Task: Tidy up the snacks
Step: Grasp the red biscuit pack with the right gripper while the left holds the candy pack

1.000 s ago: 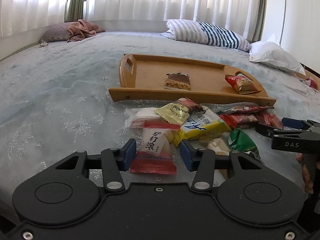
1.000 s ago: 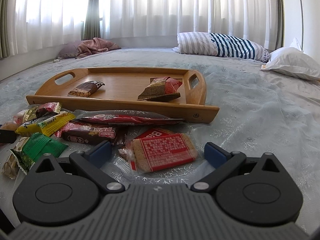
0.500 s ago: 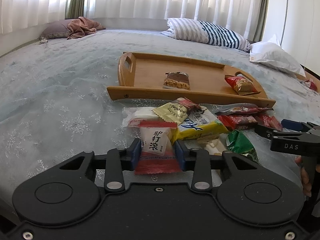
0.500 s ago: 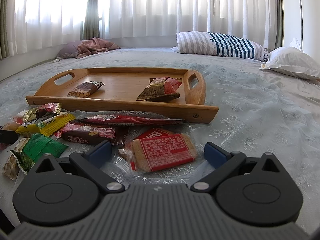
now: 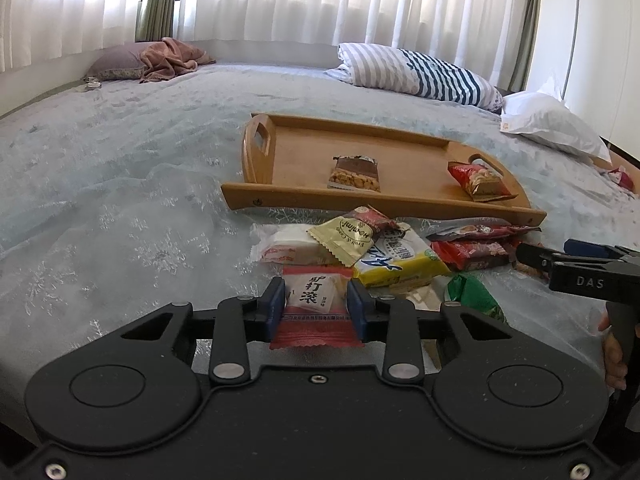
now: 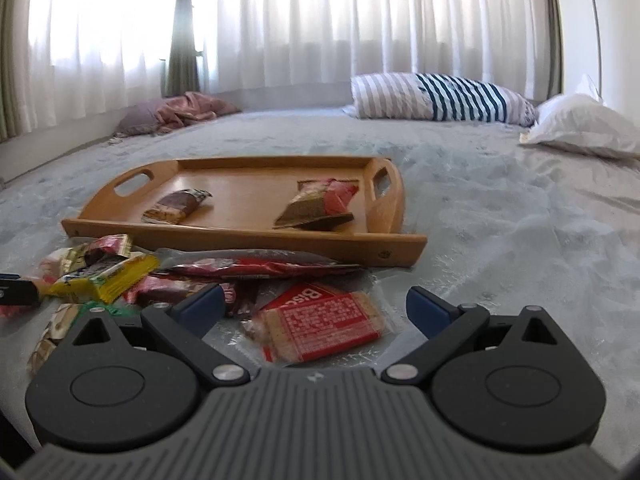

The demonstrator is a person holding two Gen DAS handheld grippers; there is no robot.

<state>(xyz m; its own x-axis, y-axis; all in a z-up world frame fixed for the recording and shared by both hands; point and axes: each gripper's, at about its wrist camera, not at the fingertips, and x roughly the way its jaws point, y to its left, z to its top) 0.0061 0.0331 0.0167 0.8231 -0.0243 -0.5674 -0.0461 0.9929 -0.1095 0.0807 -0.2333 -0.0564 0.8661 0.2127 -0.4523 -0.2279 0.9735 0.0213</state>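
Note:
My left gripper is shut on a red and white snack packet and holds it just above the bed, in front of a pile of snacks. My right gripper is open with its jaws on either side of a red biscuit packet that lies on the bed. The wooden tray stands behind the pile, and in the right wrist view too. It holds a brown nut bar and a red packet.
The pile holds yellow, white, red and green packets. A striped pillow and a white pillow lie at the back right, a pink blanket at the back left. The right gripper also shows at the right edge of the left wrist view.
My left gripper has closed on the red and white packet and lifted it a little. My right gripper has risen slightly over the biscuit packet, still open.

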